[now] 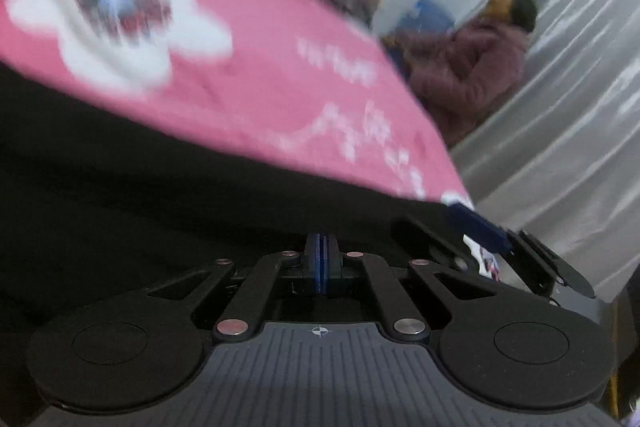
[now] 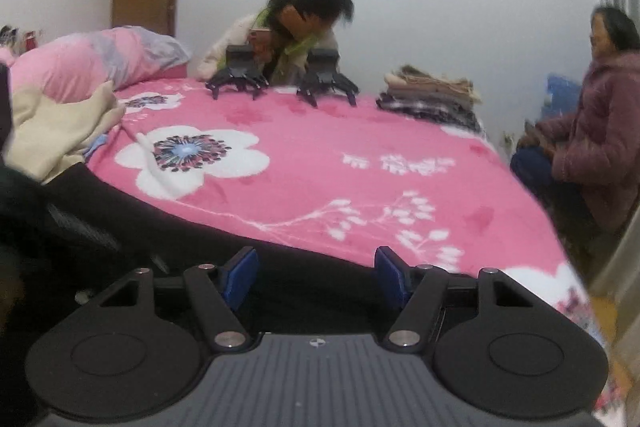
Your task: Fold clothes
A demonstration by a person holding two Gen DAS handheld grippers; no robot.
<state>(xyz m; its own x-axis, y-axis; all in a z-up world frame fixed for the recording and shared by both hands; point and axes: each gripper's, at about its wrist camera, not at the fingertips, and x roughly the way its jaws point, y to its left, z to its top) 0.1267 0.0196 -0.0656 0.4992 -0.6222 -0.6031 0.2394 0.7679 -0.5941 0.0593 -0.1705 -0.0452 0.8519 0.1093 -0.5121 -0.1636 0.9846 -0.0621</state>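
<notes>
A black garment [image 1: 160,187] lies spread along the near edge of the bed's pink floral sheet [image 1: 260,87]. My left gripper [image 1: 320,251] is shut, blue pads pressed together, tips at the black cloth. I cannot tell whether any fabric is pinched. The left wrist view is blurred. To its right shows a blue pad [image 1: 476,227] of my right gripper. In the right wrist view my right gripper [image 2: 316,279] stands open over the black garment [image 2: 160,223], pads wide apart and pressing on nothing. The pink sheet [image 2: 360,155] stretches away beyond it.
A stack of folded clothes [image 2: 432,95] sits at the far right of the bed, a cream cloth [image 2: 52,131] and a pink quilt [image 2: 100,59] at the left. A person across the bed holds two more grippers [image 2: 236,75]. Another person [image 2: 592,139] sits on the right by a grey curtain [image 1: 560,107].
</notes>
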